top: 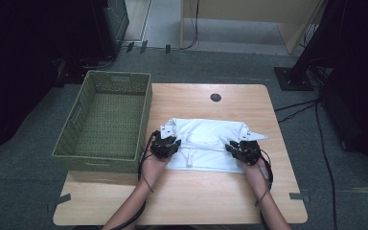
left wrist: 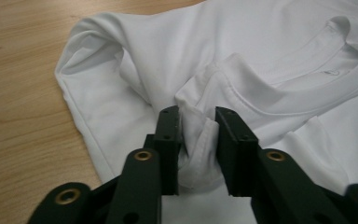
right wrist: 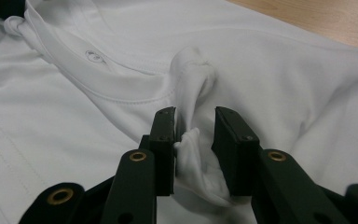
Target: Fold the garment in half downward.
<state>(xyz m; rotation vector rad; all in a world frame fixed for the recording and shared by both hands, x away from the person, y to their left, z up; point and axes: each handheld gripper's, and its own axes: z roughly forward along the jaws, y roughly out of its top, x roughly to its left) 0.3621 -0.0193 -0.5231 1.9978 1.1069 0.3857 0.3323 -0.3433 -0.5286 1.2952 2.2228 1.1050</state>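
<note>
A white T-shirt (top: 206, 136) lies folded on the wooden table (top: 196, 196), neckline facing up. My left gripper (top: 168, 142) rests at the shirt's left edge and my right gripper (top: 239, 146) at its right edge. In the left gripper view the jaws (left wrist: 198, 114) stand apart with a raised fold of the shirt (left wrist: 261, 56) loose between them, beside the collar. In the right gripper view the jaws (right wrist: 194, 114) are likewise apart. A pinched ridge of shirt (right wrist: 261, 70) stands between them, leaving a gap to one pad.
A green woven basket (top: 143, 115) sits at the table's left, its near end over the edge. A round cable hole (top: 215, 97) is at the table's far side. Bare wood lies in front of the shirt. Cables run on the floor to the right.
</note>
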